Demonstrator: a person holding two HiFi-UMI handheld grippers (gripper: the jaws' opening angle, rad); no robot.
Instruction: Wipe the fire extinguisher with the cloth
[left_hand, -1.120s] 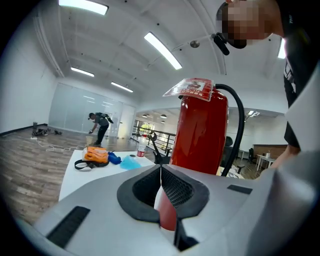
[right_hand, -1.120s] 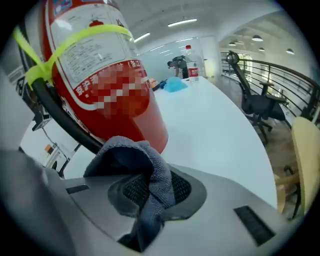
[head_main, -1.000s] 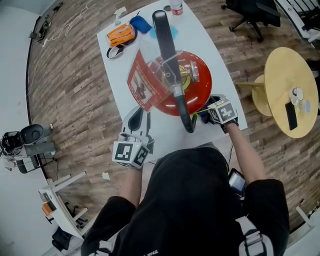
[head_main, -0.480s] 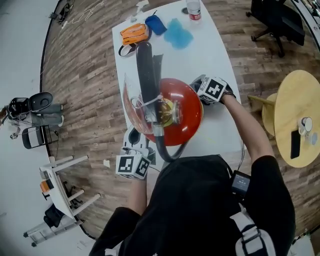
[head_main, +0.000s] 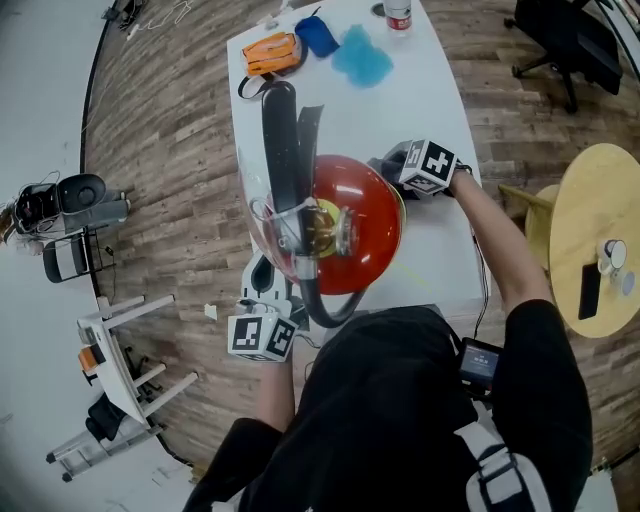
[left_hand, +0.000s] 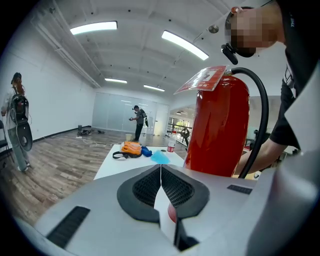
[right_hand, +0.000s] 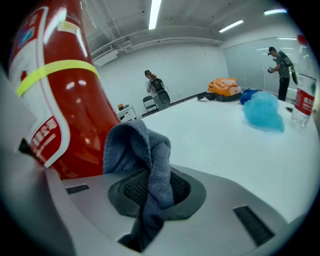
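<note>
A red fire extinguisher (head_main: 360, 240) with a black hose (head_main: 282, 140) stands on the white table (head_main: 445, 262). It fills the right of the left gripper view (left_hand: 220, 130) and the left of the right gripper view (right_hand: 65, 100). My right gripper (head_main: 400, 172) is shut on a grey cloth (right_hand: 145, 150) and holds it at the cylinder's far right side. My left gripper (head_main: 268, 275) sits at the near left of the extinguisher. It is shut on a thin white and red sheet (left_hand: 165, 212), seemingly the lower edge of the clear-sleeved tag (head_main: 262, 215).
At the table's far end lie an orange bundle (head_main: 270, 52), a blue object (head_main: 318, 35), a light blue cloth (head_main: 360, 58) and a bottle (head_main: 398, 14). A round wooden table (head_main: 590, 240) stands at the right, a black chair (head_main: 570, 40) beyond it, a white stool (head_main: 120, 370) at the left.
My right gripper has carried the cloth round the extinguisher's right side, from the near edge toward the far side. The left gripper has stayed in place.
</note>
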